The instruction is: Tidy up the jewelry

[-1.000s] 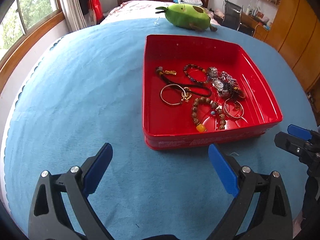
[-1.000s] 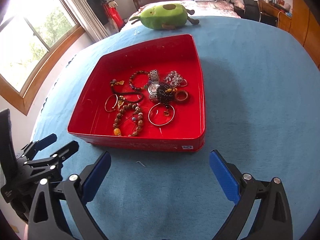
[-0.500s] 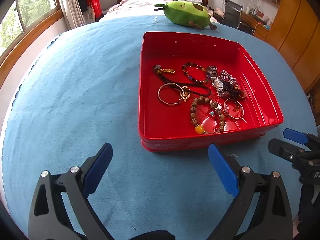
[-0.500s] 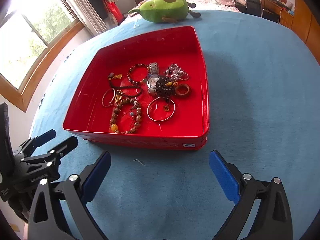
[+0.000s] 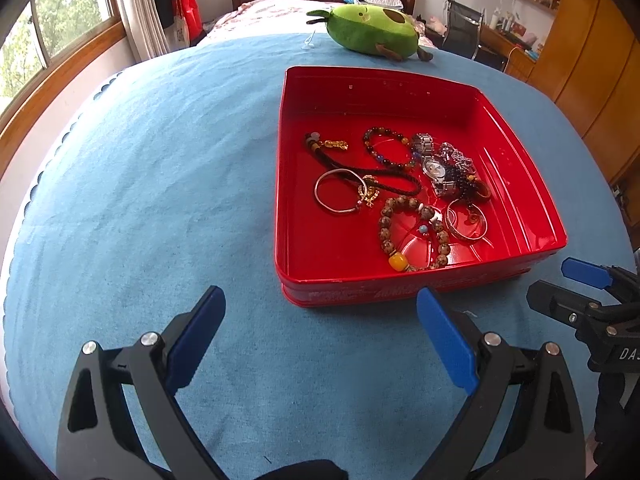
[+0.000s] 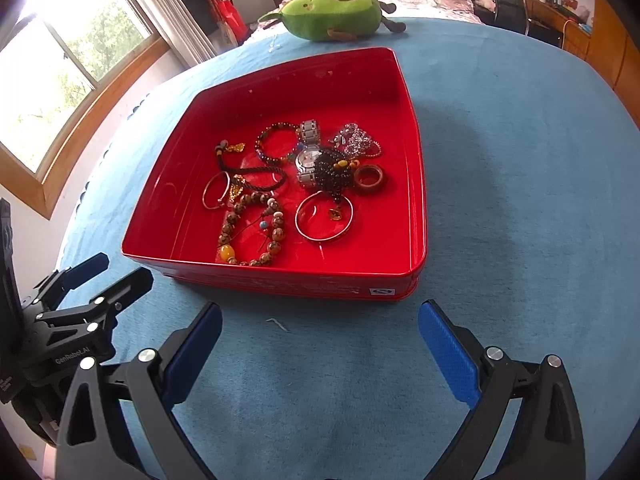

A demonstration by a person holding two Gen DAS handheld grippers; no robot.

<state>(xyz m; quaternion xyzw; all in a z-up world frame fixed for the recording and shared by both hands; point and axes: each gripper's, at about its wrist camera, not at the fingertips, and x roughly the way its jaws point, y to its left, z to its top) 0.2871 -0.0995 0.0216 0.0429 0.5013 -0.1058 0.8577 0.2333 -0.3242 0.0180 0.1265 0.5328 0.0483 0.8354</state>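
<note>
One red tray (image 6: 416, 184) sits on the blue cloth (image 6: 520, 240), with one green avocado plush toy (image 6: 332, 14) beyond its far edge. The tray holds the jewelry, clustered at centre:
- one wooden bead bracelet with a yellow bead (image 6: 256, 228);
- two silver bangles (image 6: 324, 216), (image 5: 338, 196);
- one dark bead bracelet (image 6: 276, 142);
- one silver wristwatch (image 6: 308, 152);
- one black cord with a gold charm (image 5: 360, 170);
- one brown ring (image 6: 370, 178);
- one black bead cluster (image 6: 334, 170);
- one silver chain (image 6: 356, 138).

Left gripper (image 5: 320, 328): jaws spread wide, empty, over bare cloth just short of the tray's near wall. Right gripper (image 6: 320, 332): likewise spread wide, empty, touching nothing.
</note>
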